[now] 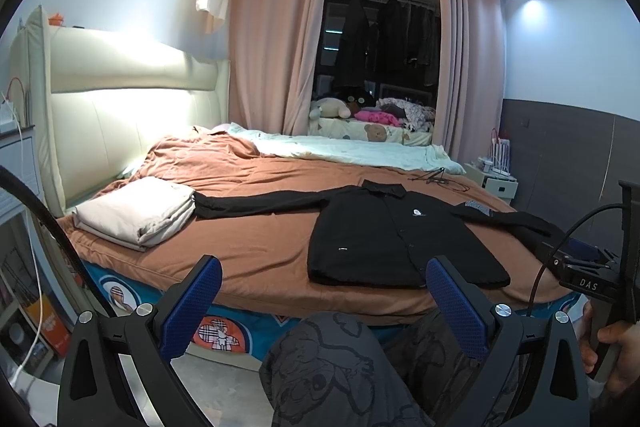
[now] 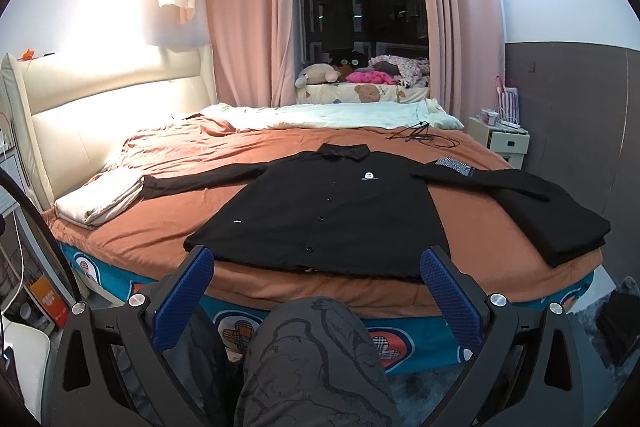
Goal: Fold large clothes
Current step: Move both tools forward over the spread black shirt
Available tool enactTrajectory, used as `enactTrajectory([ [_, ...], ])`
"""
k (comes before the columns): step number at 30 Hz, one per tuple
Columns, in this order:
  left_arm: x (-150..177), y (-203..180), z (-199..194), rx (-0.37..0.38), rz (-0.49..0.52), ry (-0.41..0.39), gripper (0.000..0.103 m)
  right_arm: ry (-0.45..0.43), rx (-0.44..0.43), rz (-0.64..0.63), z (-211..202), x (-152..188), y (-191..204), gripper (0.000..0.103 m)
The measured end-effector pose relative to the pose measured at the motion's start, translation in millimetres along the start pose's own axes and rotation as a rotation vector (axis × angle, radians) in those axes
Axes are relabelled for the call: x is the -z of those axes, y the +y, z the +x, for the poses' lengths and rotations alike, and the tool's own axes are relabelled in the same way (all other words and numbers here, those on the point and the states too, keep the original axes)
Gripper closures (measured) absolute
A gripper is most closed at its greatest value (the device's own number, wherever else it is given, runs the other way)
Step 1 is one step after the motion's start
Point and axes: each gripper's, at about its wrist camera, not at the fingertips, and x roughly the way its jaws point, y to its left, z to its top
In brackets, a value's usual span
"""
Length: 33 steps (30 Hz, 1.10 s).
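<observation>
Hovering off the front edge of the bed (image 2: 280,291), both grippers wait with jaws spread wide and nothing between them. Left gripper (image 1: 324,287) and right gripper (image 2: 316,275) sit above the person's knee (image 2: 312,347), short of the cloth.

Black shirt (image 2: 320,211) lies flat, front up, buttons closed, near the front edge at the middle of the bed; collar points twd the far side. Left sleeve (image 2: 208,179) stretches straight out to the folded beige sheet (image 2: 104,199) near the front left corner, cuff touching it or just beside, can't tell. Right sleeve runs twd a folded black garment (image 2: 560,223) at the front right corner.

Step in hand, prob: shirt is spread, no fold made yet, so approach for the 1st fold. Next move calls for reaching fwd, pinching a sleeve or side edge w/ each gripper, then carrying it across the body w/o dragging the rest.
</observation>
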Motion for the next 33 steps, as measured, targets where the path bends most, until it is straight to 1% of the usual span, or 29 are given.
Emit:
enactTrajectory([
  [4,-0.8,-0.6,-3.1,-0.002,-0.006,-0.006,0.0,0.019,-0.034,0.051,-0.3,0.1,1.6,0.0],
  [5,-0.9,-0.6,-3.5,-0.003,-0.008,-0.007,0.0,0.035,-0.035,0.039,0.7,-0.5,1.3,0.0],
  [8,-1.2,0.4,-4.5,-0.003,-0.014,-0.008,0.0,0.023,-0.043,0.049,-0.3,-1.7,1.7,0.0],
  [18,-1.2,-0.7,-4.9,-0.006,-0.008,-0.008,0.0,0.045,-0.055,0.053,2.7,-0.1,0.9,0.0],
  [23,-0.7,-2.5,-3.5,-0.007,-0.01,-0.01,0.0,0.052,-0.075,0.078,8.3,-4.5,-0.5,0.0],
  [33,-14.4,0.3,21.3,-0.012,-0.035,-0.002,0.0,0.08,-0.096,0.052,30.4,-8.7,-4.6,0.0],
])
